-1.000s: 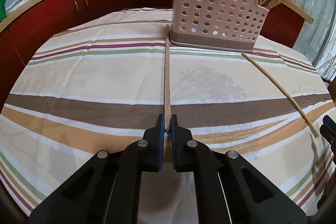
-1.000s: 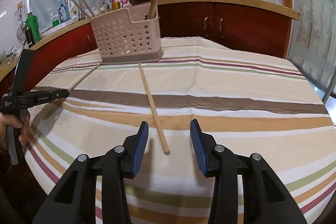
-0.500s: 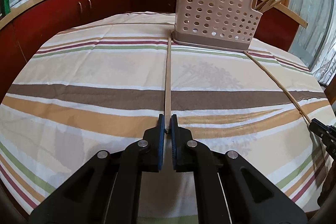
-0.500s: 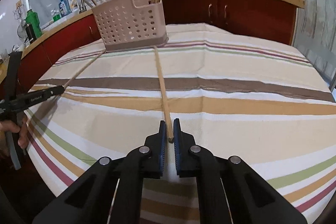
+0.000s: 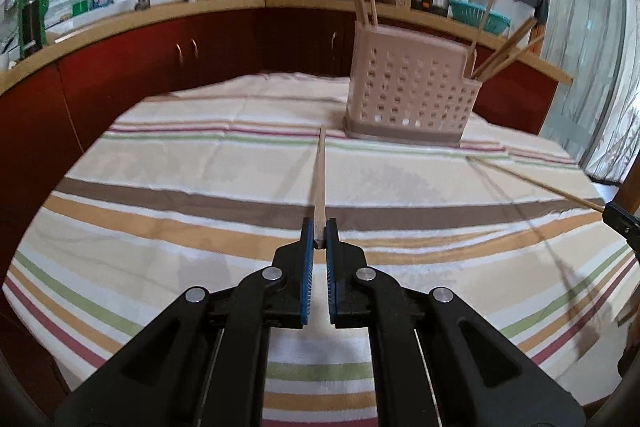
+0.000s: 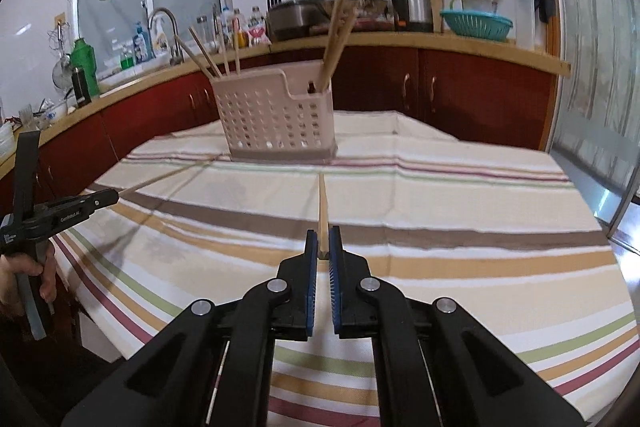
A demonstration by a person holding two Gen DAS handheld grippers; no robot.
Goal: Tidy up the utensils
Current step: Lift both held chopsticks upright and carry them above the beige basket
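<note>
The left hand-held gripper [image 5: 320, 233] pinches one chopstick [image 5: 319, 183] pointing toward the utensil basket [image 5: 412, 99]; the right hand-held gripper [image 6: 323, 241] pinches another chopstick [image 6: 322, 211] the same way.

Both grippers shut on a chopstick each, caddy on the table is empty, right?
Not quite: the caddy is not empty. The right wrist view shows several chopsticks already standing in it. The rest holds: the left gripper is shut on one chopstick, and the right gripper on the other chopstick.

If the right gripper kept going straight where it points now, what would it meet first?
Probably the utensil basket: the right gripper, shut on a chopstick, aims at its lower right corner. Depth is unclear.
</note>
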